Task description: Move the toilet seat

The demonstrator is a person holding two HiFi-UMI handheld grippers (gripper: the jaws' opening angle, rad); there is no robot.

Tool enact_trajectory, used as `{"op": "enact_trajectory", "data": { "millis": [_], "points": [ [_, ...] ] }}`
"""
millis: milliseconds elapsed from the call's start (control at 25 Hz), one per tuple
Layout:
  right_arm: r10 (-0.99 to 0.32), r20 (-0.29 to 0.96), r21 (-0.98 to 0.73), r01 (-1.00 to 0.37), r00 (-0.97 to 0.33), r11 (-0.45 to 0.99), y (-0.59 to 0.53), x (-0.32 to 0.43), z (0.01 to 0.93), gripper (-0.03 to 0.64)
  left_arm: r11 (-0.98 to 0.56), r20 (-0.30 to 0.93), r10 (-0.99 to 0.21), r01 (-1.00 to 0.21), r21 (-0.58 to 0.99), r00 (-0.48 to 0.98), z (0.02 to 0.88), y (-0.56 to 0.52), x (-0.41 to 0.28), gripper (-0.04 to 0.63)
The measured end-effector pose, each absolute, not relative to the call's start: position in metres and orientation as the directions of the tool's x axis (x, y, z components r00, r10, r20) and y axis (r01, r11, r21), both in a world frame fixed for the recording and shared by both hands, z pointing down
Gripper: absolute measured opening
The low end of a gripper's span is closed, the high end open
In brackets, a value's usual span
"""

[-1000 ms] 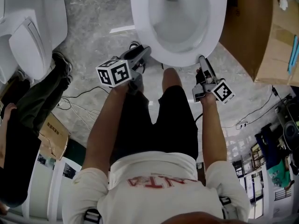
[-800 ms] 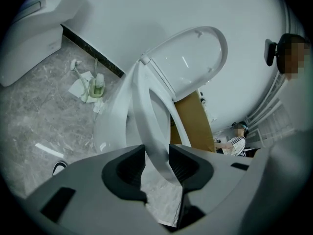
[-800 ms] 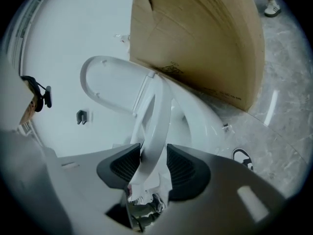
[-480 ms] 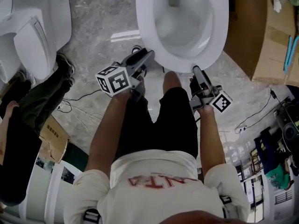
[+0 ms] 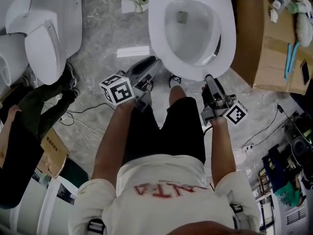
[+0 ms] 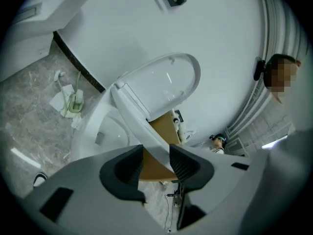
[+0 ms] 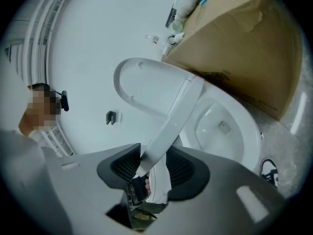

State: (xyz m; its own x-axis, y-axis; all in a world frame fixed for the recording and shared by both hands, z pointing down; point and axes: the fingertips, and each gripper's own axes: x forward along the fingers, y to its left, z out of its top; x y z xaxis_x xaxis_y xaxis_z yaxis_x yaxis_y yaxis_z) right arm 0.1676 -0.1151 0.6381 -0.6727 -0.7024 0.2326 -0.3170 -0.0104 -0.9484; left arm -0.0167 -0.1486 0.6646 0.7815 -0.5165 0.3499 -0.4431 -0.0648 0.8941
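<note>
The white toilet seat (image 5: 193, 72) is tilted up off the bowl (image 5: 188, 23), its front edge held by both grippers. My left gripper (image 5: 155, 62) is at the seat's front left, and my right gripper (image 5: 209, 78) is at its front right. In the left gripper view the seat (image 6: 142, 131) runs down between the pads of the left gripper (image 6: 155, 160). In the right gripper view the right gripper (image 7: 149, 165) is shut on the seat's rim (image 7: 176, 116). Behind the seat, the lid (image 7: 146, 87) stands upright.
A brown cardboard box (image 5: 274, 38) stands close to the toilet's right. A second toilet (image 5: 41, 38) is at the far left, with a person in dark trousers (image 5: 34, 111) beside it. Cables (image 5: 83, 106) trail on the marble floor. My own legs are just below the bowl.
Both grippers have risen with the seat's front edge. The seat now tilts up, and a dark gap shows between it and the bowl on the right.
</note>
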Motion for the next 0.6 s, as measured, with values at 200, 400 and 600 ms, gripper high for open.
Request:
{"op": "enact_trajectory", "data": {
  "millis": [200, 400, 600],
  "points": [
    [-0.693, 0.199, -0.938, -0.340, -0.694, 0.071, -0.137, 0.168, 0.604, 0.172, -0.107, 0.363, -0.565, -0.501, 0.859, 0.741, 0.631, -0.146, -0.029, 0.161],
    [-0.687, 0.171, -0.926, -0.354, -0.706, 0.134, -0.166, 0.168, 0.571, 0.173, -0.147, 0.343, -0.638, -0.546, 0.825, 0.689, 0.587, -0.152, -0.039, 0.122],
    [-0.681, 0.165, -0.911, -0.374, -0.713, 0.171, -0.195, 0.167, 0.543, 0.175, -0.186, 0.313, -0.697, -0.585, 0.790, 0.645, 0.543, -0.163, -0.041, 0.053]
  ]
}}
